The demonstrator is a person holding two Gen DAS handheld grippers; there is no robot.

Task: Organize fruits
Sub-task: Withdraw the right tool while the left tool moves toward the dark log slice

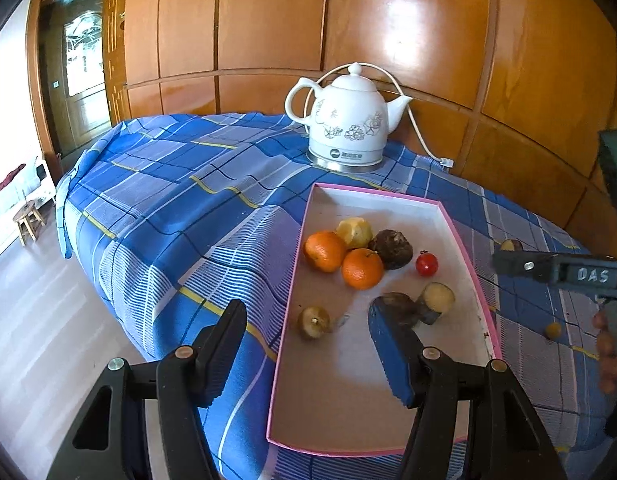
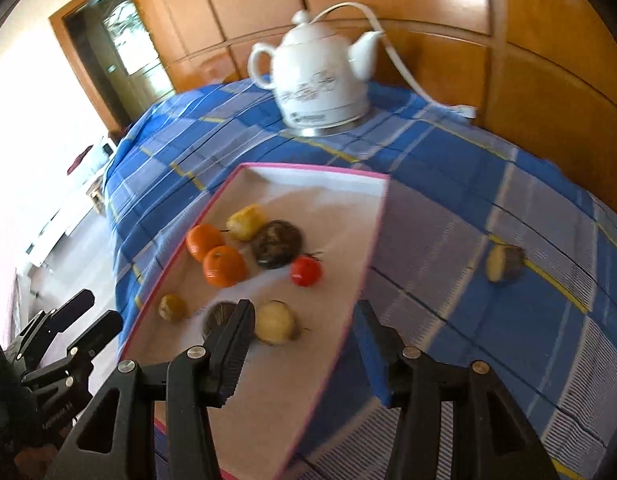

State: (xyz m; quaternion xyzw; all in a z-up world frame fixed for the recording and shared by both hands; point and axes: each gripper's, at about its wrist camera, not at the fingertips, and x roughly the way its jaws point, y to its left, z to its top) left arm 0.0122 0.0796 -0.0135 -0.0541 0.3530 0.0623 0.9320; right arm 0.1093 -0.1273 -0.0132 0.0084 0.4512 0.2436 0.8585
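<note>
A pink-rimmed white tray (image 1: 474, 280) (image 2: 308, 170) lies on the blue checked cloth. It holds two oranges (image 1: 362, 269) (image 2: 224, 266), a yellow peeled fruit (image 1: 354, 232), a dark round fruit (image 1: 391, 249) (image 2: 275, 244), a small tomato (image 1: 427, 264) (image 2: 305, 272), a cut brown piece (image 1: 436, 300) (image 2: 275, 322) and a small brownish fruit (image 1: 313, 322) (image 2: 171, 307). My left gripper (image 1: 308, 348) is open and empty over the tray's near left edge. My right gripper (image 2: 306, 348) is open and empty over the tray's right rim. A cut fruit piece (image 2: 504, 263) lies on the cloth right of the tray.
A white ceramic kettle (image 1: 348, 126) (image 2: 320, 88) with a cord stands behind the tray, against the wooden wall panels. A small yellowish fruit (image 1: 552, 330) lies on the cloth right of the tray. The table edge drops to the floor on the left.
</note>
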